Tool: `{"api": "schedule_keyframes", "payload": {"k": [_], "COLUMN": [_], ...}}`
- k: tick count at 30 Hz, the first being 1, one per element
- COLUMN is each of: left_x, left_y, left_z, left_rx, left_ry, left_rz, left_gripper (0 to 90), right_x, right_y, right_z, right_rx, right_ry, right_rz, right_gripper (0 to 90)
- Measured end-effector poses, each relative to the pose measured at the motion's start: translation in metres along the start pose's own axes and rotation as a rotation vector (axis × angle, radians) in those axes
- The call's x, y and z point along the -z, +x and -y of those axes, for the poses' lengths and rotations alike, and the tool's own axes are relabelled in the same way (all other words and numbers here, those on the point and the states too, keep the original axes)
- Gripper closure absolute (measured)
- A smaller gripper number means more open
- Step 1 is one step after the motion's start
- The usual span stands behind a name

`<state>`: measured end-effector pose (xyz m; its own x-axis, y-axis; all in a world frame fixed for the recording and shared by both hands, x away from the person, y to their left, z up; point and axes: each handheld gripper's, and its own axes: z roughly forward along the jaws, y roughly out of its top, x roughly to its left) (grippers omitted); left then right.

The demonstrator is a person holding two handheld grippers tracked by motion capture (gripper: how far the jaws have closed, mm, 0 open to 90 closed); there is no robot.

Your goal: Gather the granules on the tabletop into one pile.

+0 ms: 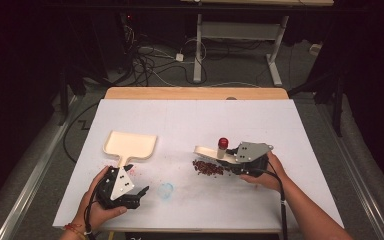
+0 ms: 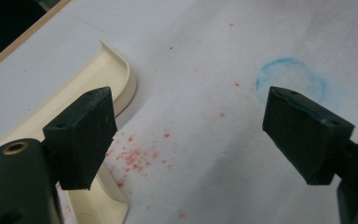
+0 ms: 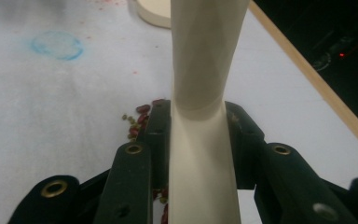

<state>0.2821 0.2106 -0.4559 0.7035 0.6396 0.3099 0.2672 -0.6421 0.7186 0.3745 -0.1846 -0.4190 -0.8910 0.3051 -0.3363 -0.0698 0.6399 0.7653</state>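
A pile of dark red beans [image 1: 208, 168] lies right of the table's centre, and some of these beans [image 3: 139, 116] show beside my right jaws. My right gripper [image 1: 234, 163] [image 3: 198, 119] is shut on the handle of a cream scraper [image 1: 203, 151] [image 3: 203, 60], whose blade rests at the pile's far edge. A red knob [image 1: 223, 143] stands up by the handle. A cream dustpan [image 1: 130, 144] [image 2: 117, 77] lies flat at the left, its handle towards me. My left gripper [image 1: 141, 194] [image 2: 191, 135] is open just right of that handle, nothing between its jaws.
A blue ring mark [image 1: 166, 190] [image 2: 291, 79] [image 3: 56, 45] and red crumbs [image 2: 137, 156] stain the white table top [image 1: 195, 120]. A wooden strip [image 1: 195, 93] edges the far side. Cables and a desk frame [image 1: 237, 35] stand on the floor beyond.
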Motion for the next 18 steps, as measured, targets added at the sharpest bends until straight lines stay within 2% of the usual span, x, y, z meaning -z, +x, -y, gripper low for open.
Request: {"api": "schedule_keyframes", "payload": {"k": [4,5,6,10,13,16,18], "left_x": [0.001,0.001,0.001,0.003,0.003,0.003,0.003], "left_y": [0.0,0.0,0.0,0.0,-0.001,-0.002,-0.003], "left_z": [0.0,0.0,0.0,0.0,0.0,-0.001,-0.001], "left_rx": [0.0,-0.002,-0.004,-0.009,-0.013,-0.027,-0.038], "left_ry": [-0.003,-0.003,-0.001,0.002,-0.003,-0.001,0.004], "left_rz": [-0.003,-0.005,-0.01,-0.018,-0.022,-0.032,-0.034], "left_gripper": [16.8,16.8,16.8,17.3,17.3,18.5,18.7], "right_x": [0.008,0.011,0.011,0.016,0.019,0.018,0.016], "right_y": [-0.006,-0.007,-0.007,-0.004,0.001,0.007,0.008], "right_z": [-0.002,-0.003,-0.003,-0.002,-0.001,0.0,0.001], "right_rx": [-0.086,-0.138,-0.138,-0.249,-0.33,-0.357,-0.397], "right_ry": [0.02,0.044,0.044,0.092,0.151,0.205,0.208], "right_rz": [0.062,0.095,0.095,0.174,0.2,0.231,0.229], "right_gripper": [67.9,67.9,67.9,67.9,67.9,67.9,68.0]}}
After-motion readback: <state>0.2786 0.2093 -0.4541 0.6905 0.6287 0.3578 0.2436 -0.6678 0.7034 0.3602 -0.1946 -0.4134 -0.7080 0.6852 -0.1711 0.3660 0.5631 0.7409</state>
